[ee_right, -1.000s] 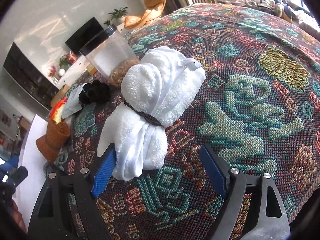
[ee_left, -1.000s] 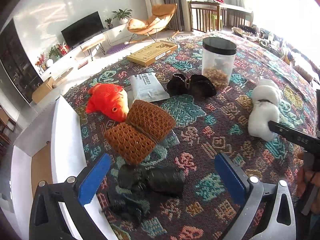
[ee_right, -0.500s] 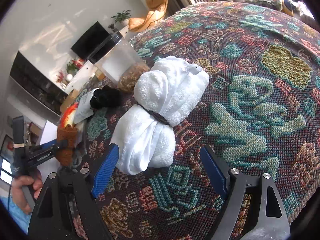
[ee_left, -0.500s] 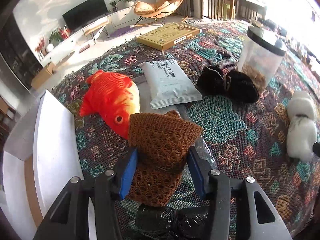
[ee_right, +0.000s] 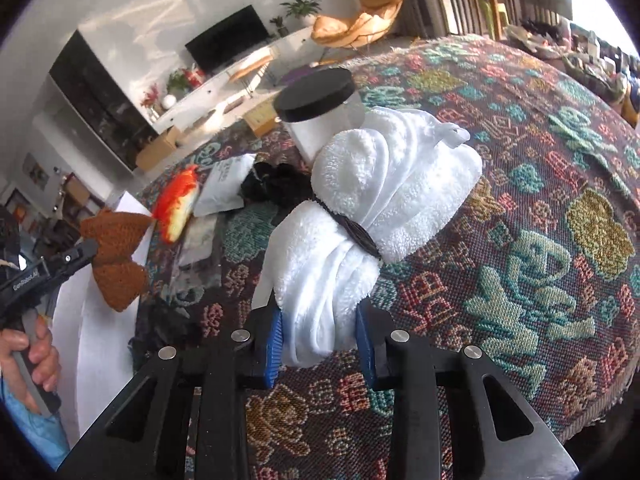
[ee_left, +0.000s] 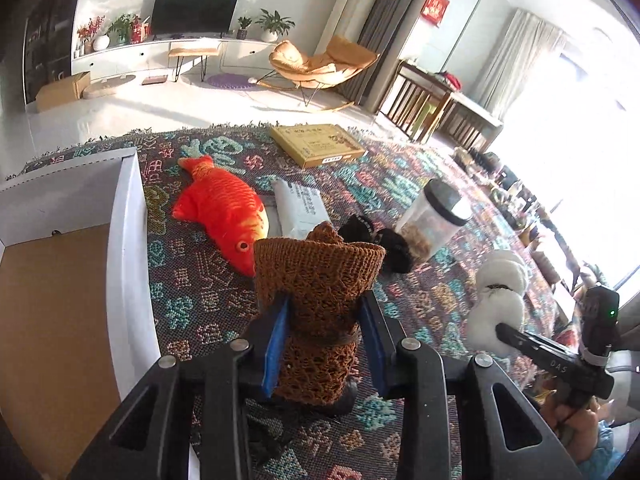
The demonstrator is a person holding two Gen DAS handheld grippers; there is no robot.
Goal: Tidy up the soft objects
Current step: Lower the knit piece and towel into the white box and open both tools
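Observation:
My left gripper [ee_left: 324, 340] is shut on a brown knitted bundle [ee_left: 320, 280] and holds it up above the patterned cloth; it also shows in the right wrist view [ee_right: 116, 252]. My right gripper [ee_right: 318, 344] is shut on the near end of a white towel bundle [ee_right: 376, 204] tied with a dark band; the towel also shows in the left wrist view [ee_left: 500, 296]. A red plush fish [ee_left: 224, 208] and a black soft bundle [ee_left: 376, 240] lie on the cloth. Another dark bundle lies under my left gripper, mostly hidden.
An open white box [ee_left: 124, 264] with a brown floor stands at the left of the table. A clear jar with a black lid [ee_left: 436, 220], a white packet [ee_left: 300, 208] and a flat yellow box [ee_left: 316, 144] lie further back. The cloth's edge is near right.
My left gripper closed on the brown bundle and lifted it off the cloth. My right gripper moved in and closed on the end of the white towel bundle.

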